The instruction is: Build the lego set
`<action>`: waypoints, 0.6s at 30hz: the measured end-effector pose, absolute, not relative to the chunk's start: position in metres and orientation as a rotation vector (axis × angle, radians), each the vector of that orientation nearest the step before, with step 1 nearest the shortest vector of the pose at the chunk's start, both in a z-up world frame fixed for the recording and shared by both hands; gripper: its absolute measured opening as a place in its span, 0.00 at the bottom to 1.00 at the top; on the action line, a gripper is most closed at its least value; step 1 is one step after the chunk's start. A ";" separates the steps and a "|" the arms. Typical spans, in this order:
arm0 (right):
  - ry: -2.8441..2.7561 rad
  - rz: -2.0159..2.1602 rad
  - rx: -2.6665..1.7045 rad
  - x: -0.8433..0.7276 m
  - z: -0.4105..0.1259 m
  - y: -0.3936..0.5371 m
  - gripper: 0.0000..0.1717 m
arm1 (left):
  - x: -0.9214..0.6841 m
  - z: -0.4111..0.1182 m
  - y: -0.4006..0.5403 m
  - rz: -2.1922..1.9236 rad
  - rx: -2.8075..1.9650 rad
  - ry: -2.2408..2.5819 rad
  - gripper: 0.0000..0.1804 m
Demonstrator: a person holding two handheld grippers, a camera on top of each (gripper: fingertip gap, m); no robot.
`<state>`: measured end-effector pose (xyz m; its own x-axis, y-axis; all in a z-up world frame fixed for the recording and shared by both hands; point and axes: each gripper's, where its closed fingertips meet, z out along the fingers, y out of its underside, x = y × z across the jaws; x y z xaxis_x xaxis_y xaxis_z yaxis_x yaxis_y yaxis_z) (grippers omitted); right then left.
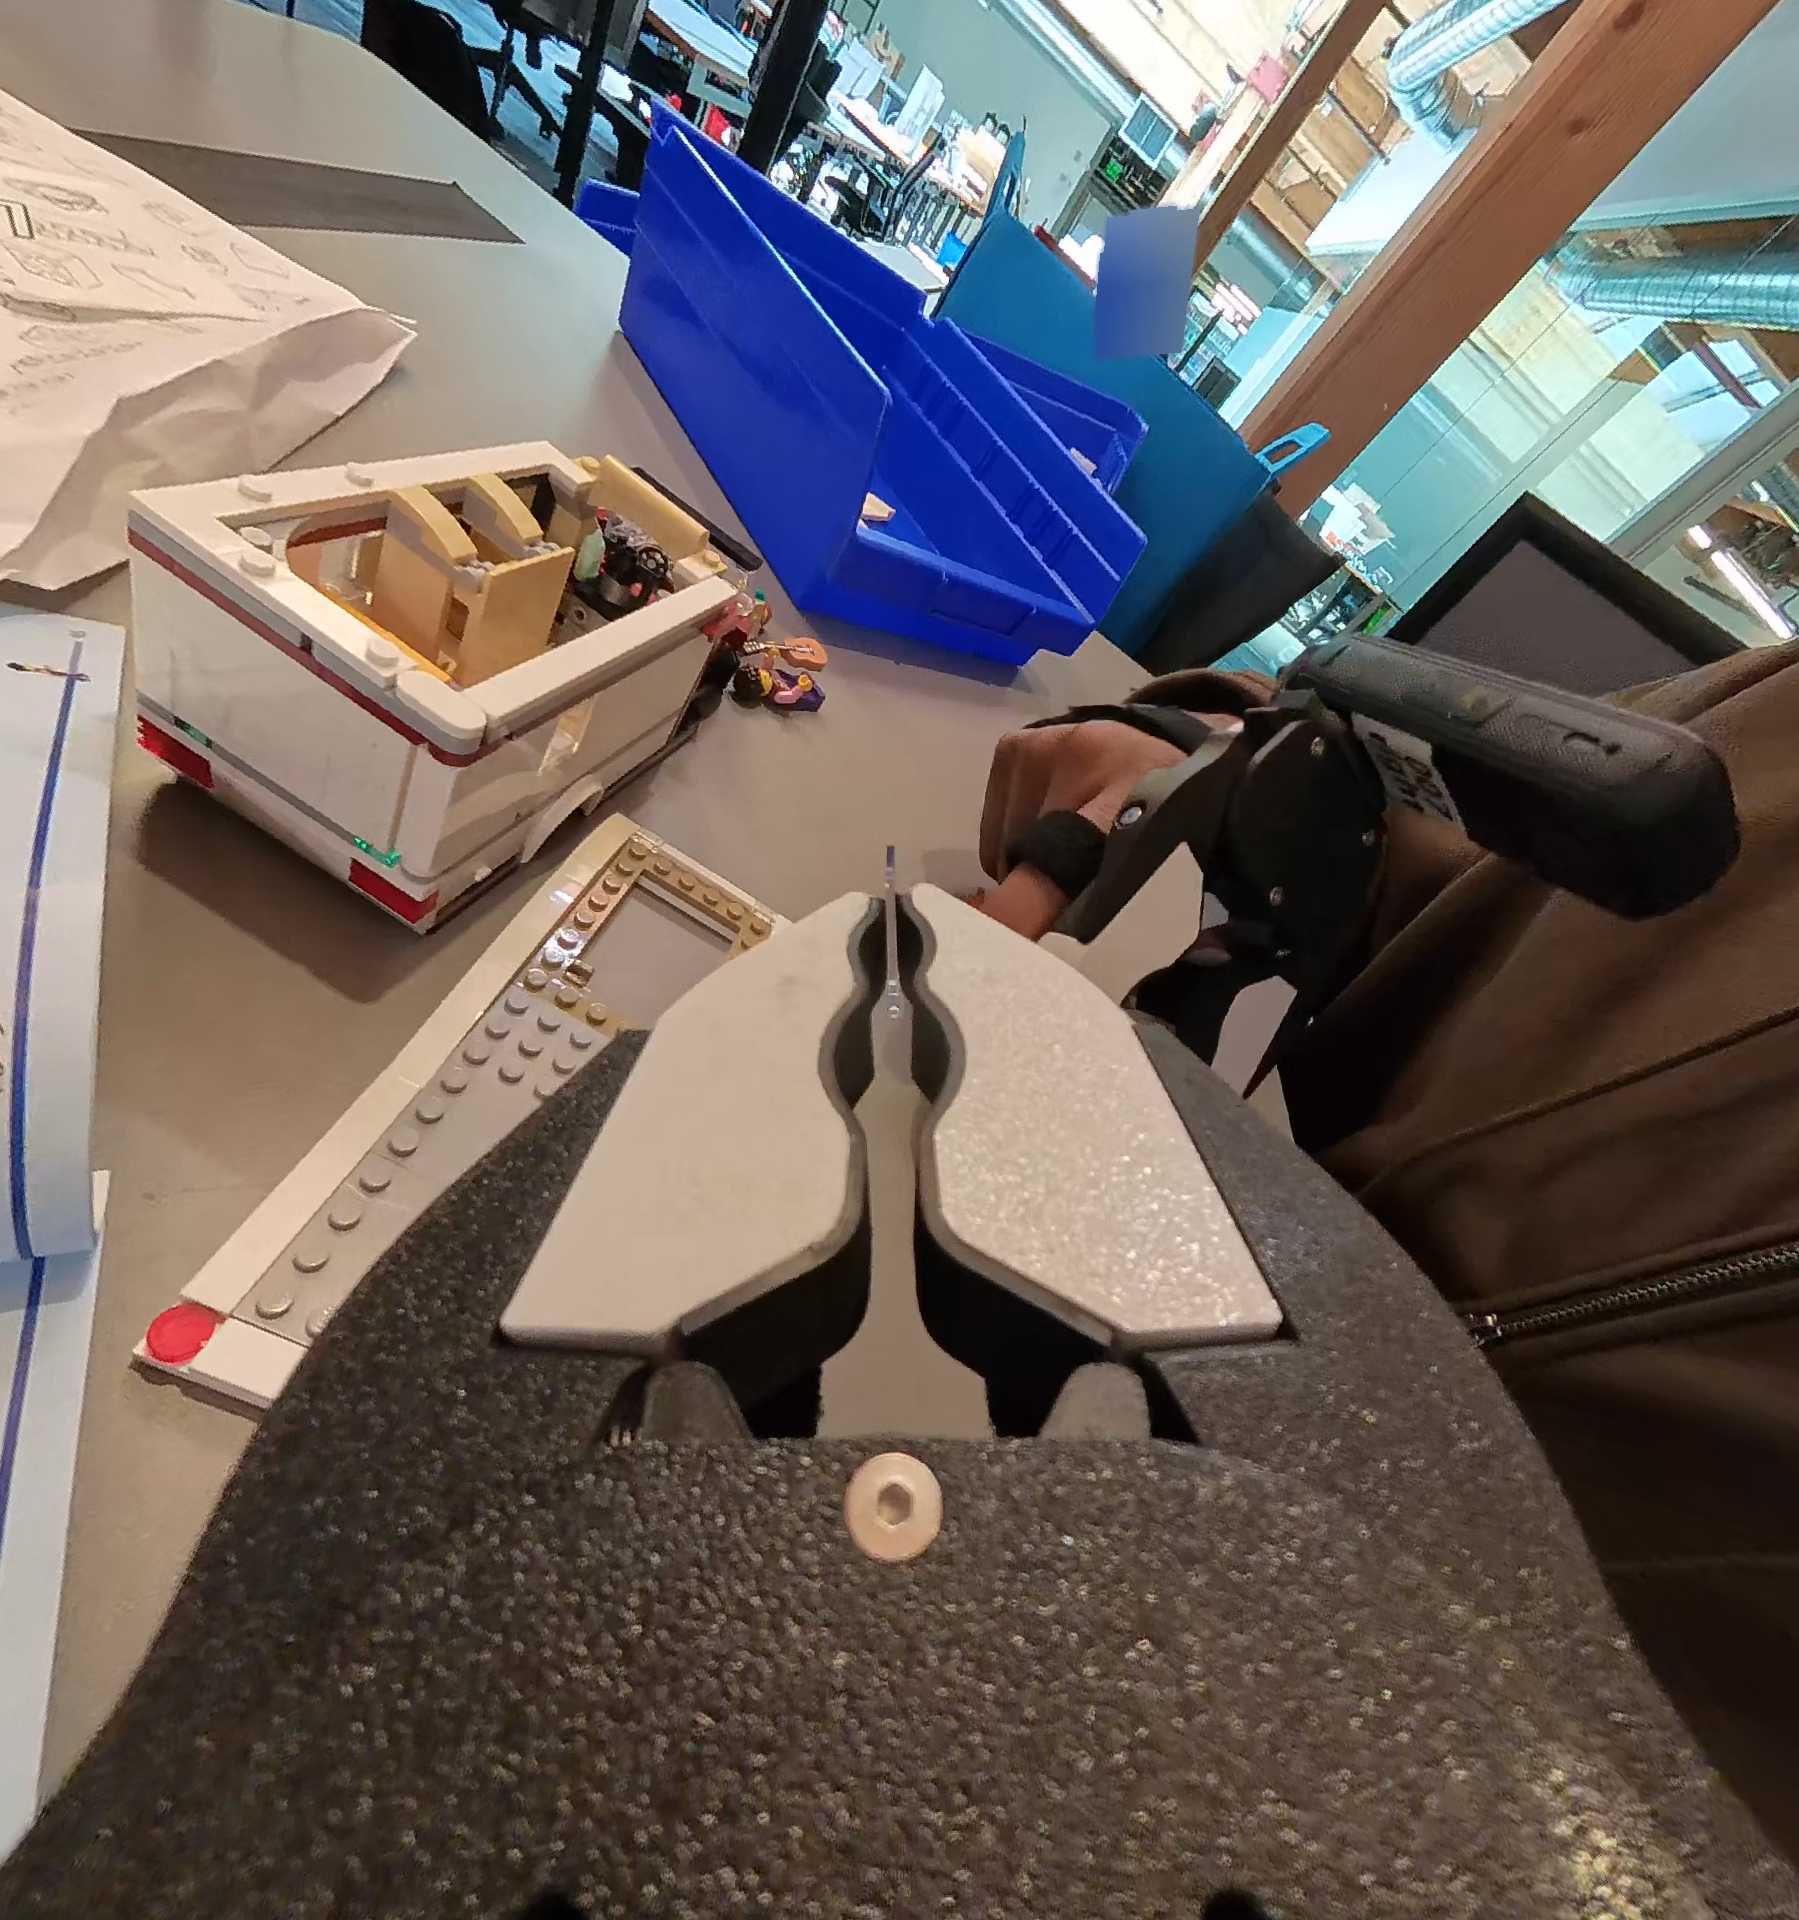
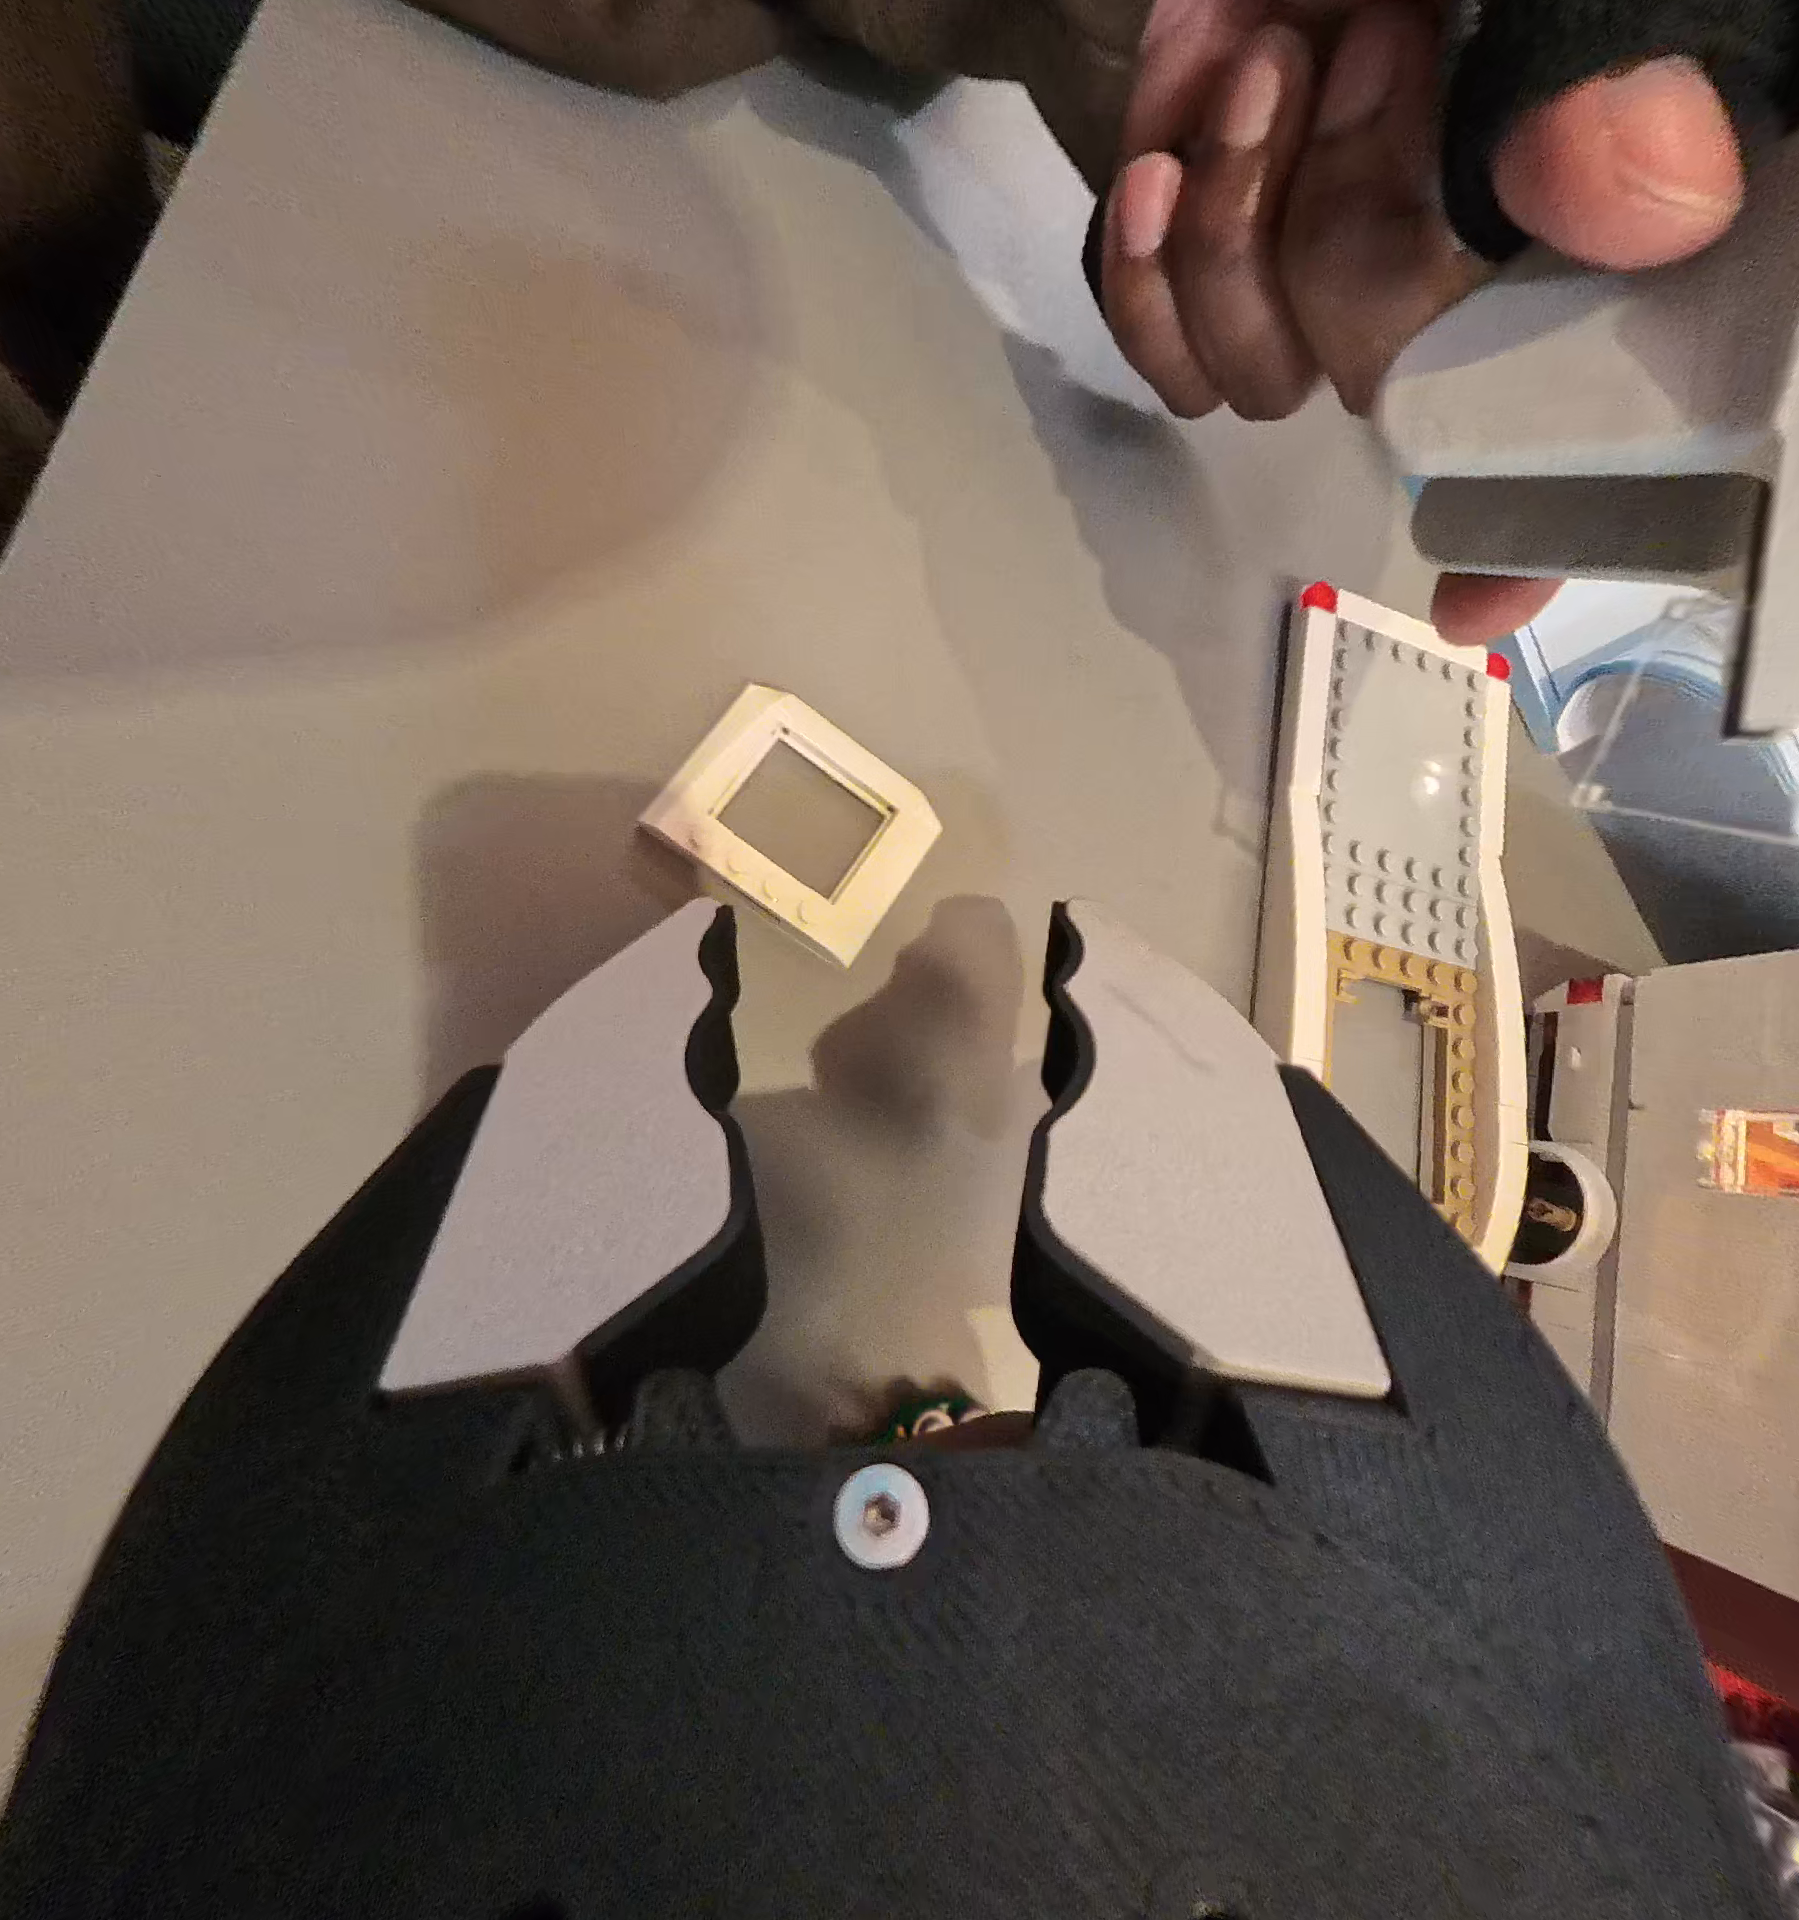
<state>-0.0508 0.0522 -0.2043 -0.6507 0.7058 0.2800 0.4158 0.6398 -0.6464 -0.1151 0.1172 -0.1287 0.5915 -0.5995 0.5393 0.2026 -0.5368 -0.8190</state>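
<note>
My left gripper (image 1: pixel 890 912) is shut on a thin clear pane (image 1: pixel 890 873), seen edge-on between the pads and sticking out past the tips. The same pane (image 2: pixel 1684 727) shows in the right wrist view, hanging from the left gripper's fingers (image 2: pixel 1591 520) at the upper right. My right gripper (image 2: pixel 890 914) is open and empty, just above a white window-frame brick (image 2: pixel 791 821) lying on the grey table (image 2: pixel 355 623). Its left fingertip (image 2: pixel 697 925) is close to the frame's near edge.
A white brick camper with an open top (image 1: pixel 282 665) stands at the left, its roof plate (image 1: pixel 438 1122) flat beside it. Also here are small figures (image 1: pixel 786 675), blue bins (image 1: pixel 822 416), a paper bag (image 1: pixel 95 343) and a booklet (image 1: pixel 1 935). A hand (image 1: pixel 1061 769) and a brown sleeve are on the right.
</note>
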 end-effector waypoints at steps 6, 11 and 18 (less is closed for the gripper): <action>-2.271 0.626 -0.930 -0.062 -0.209 0.063 0.29 | -0.113 -0.129 0.117 -1.053 -1.884 0.326 0.01; -2.232 0.621 -0.988 -0.065 -0.206 0.071 0.29 | -0.113 -0.129 0.117 -1.043 -1.888 0.322 0.01; -1.944 0.601 -1.088 -0.086 -0.178 0.101 0.28 | -0.110 -0.125 0.122 -1.091 -1.852 0.244 0.01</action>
<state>-0.0864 0.1007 -0.1783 -0.2999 0.8572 0.4186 0.4713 0.5146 -0.7162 -0.1103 0.1223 -0.1246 0.5838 -0.5690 0.5791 0.2678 -0.5384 -0.7990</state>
